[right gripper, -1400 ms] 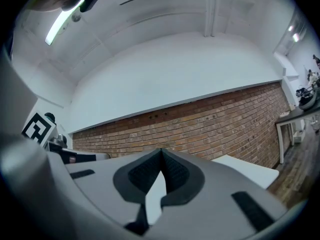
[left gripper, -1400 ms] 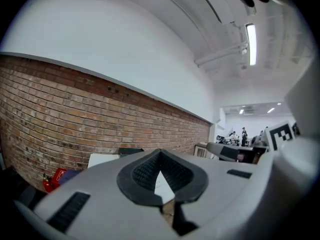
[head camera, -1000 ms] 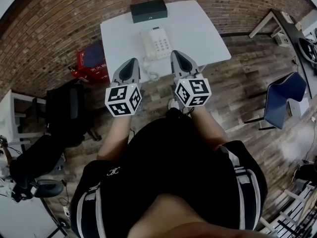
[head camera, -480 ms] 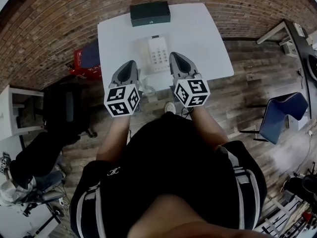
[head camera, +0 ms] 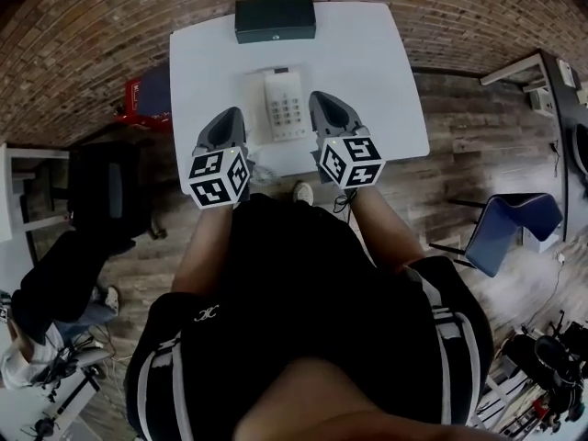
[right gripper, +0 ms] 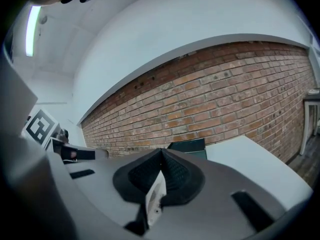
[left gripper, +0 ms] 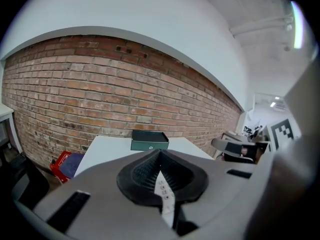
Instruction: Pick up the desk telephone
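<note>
Both claws were empty, jaws pressed together: the left gripper (head camera: 224, 122) just left of the phone (head camera: 285, 107), the right gripper (head camera: 327, 107) just right of it, over the table's (head camera: 377, 72) near edge. Bare tabletop lay open on either side of the phone. One box (head camera: 275, 18) sat at the far edge.

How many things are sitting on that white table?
2. The desk telephone lies centrally; the dark box sits at the far edge by the brick wall. The near edge is partly covered, so something small may be hidden.
</note>
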Motion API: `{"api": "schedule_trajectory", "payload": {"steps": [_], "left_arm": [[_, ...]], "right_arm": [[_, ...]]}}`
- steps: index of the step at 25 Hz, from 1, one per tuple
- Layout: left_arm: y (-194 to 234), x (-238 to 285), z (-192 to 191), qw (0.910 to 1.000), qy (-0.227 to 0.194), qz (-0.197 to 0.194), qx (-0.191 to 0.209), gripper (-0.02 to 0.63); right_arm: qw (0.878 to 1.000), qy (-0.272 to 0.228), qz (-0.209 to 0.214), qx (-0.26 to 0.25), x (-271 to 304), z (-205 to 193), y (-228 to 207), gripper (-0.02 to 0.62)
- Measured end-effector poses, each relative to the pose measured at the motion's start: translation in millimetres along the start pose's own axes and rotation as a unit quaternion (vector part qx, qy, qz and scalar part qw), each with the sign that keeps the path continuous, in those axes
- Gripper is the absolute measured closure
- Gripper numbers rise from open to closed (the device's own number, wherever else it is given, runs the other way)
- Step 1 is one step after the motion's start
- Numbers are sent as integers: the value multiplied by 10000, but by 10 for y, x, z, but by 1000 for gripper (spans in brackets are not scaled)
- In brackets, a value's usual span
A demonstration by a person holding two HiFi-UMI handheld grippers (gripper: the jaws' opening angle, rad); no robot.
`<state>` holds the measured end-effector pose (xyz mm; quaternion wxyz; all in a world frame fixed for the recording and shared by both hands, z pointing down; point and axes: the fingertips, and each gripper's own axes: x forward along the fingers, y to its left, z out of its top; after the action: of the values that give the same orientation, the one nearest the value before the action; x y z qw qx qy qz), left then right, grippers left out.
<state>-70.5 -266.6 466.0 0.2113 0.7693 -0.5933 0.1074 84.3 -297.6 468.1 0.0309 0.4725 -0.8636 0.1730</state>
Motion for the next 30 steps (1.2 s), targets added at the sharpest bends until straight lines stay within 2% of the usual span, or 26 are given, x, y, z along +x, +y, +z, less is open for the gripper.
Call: {"api": "schedule_trajectory", "payload": {"steps": [5, 8, 13, 17, 20, 21, 22, 23, 24, 26, 30], "left_arm": [[203, 200, -111, 9991, 334, -151, -189, 606], [300, 321, -149, 9982, 514, -257, -181, 606], [394, 496, -392, 9942, 934, -446, -279, 606], [490, 592, -568, 9909, 1165, -541, -403, 604], [464, 658, -691, 9864, 1300, -823, -579, 604], [440, 682, -714, 9835, 1315, -993, -745, 582], [413, 708, -722, 9793, 1311, -1188, -984, 503], [386, 736, -724, 9737, 1312, -1377, -1257, 420], [368, 764, -735, 9675, 1333, -1523, -1513, 366], [371, 821, -786, 9578, 1406, -1659, -1879, 329], [442, 927, -910, 9461, 1545, -1712, -2275, 301]], "right_arm": [[9993, 272, -85, 254, 262, -196, -94, 597], [9974, 406, -135, 576, 399, -302, -164, 597], [9935, 599, -331, 908, 494, -436, -351, 597], [9904, 1042, -104, 899, 585, -613, -369, 595], [9835, 1440, 140, 1083, 622, -816, -395, 585], [9805, 1564, 196, 1170, 634, -882, -407, 541], [9776, 1678, 231, 1251, 647, -939, -422, 483], [9750, 1764, 249, 1330, 658, -983, -440, 465], [9728, 1823, 257, 1405, 668, -1017, -461, 458], [9699, 1902, 268, 1499, 697, -1062, -494, 429], [9667, 2024, 341, 1531, 817, -1131, -513, 387]]}}
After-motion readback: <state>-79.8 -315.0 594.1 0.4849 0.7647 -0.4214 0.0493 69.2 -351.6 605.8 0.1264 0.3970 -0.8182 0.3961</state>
